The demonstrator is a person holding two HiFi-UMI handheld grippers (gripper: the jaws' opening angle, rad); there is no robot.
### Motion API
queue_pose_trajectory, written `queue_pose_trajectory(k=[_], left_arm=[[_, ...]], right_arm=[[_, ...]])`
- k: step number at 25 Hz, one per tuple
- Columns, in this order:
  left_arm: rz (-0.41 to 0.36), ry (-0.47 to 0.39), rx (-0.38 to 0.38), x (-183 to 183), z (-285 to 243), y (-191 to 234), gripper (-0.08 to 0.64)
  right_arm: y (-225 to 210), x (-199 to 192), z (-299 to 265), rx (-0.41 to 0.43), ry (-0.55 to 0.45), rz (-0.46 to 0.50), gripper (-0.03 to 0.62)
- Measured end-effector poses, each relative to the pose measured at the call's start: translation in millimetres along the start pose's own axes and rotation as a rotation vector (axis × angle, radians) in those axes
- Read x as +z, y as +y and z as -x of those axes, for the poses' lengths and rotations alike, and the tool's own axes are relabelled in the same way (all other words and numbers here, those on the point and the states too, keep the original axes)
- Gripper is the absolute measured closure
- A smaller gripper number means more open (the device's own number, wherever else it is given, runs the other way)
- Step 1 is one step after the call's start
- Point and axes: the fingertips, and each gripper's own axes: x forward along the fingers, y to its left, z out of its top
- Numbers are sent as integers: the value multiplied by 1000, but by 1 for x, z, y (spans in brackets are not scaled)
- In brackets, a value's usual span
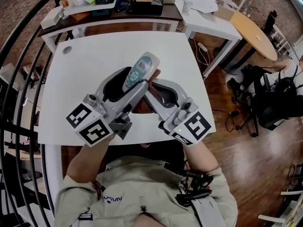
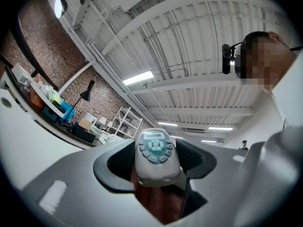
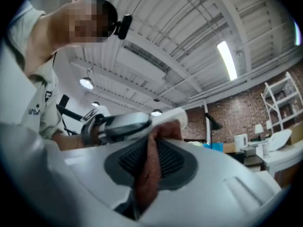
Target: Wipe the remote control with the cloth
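Both grippers are raised above the white table [image 1: 90, 74], jaws pointing away from me and slightly up. My left gripper [image 1: 130, 80] is shut on the remote control [image 1: 140, 69], a white-grey handset with teal buttons that sticks out past the jaws, button side toward the head camera. In the left gripper view the remote control [image 2: 155, 156] stands between the jaws of the left gripper [image 2: 156, 167] with the cloth [image 2: 158, 202] below it. My right gripper [image 1: 158, 88] is shut on the reddish-brown cloth [image 3: 150, 167], whose top edge touches the remote control [image 3: 163, 118] from the side.
A dark desk [image 1: 113, 14] crowded with boxes and trays runs along the table's far edge. Another white table [image 1: 210, 22] and a round wooden table [image 1: 255, 32] stand at the back right. Black chairs [image 1: 274, 98] sit on the wooden floor at right; a black railing [image 1: 19, 56] curves at left.
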Motion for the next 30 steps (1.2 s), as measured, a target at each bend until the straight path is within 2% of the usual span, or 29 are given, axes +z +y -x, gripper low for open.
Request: queue_pose_trajectory(k=[2,4,9,11,14,18,22,25,27,30], left_arm=[[63,-17,-12,4,-1,1,279],[120,-36,-16,5,2,5,279],[231,-53,-45,4,7,8,279],[260,-41,-79,0,4,1,279],[271,-32,-98,-3,-2,-5,279],[250,-46,-68,0,-5,1,279],[200,-43,-14,-2,-4,15,279],[117,-35,60,-4,1,30,279],[-26,-20,144,-1,5,43,279],[-319,39,290,1,9,68,279]], right_arm=[[37,-7,-10,119,40,75,540],[45,-13,-11,136,68,75,540],[-42,-3,14,-152,29,-37,540],[-62,-2,17,-196,30,-72,540],[-55,-8,9,-152,57,-81,540],[-1,-22,-11,31,112,-58,540],[27,-31,-15,118,136,-35,540],[29,-28,-13,124,117,-30,540],[10,-24,-8,64,106,-27,540],[-32,-18,-1,-72,104,-9,540]])
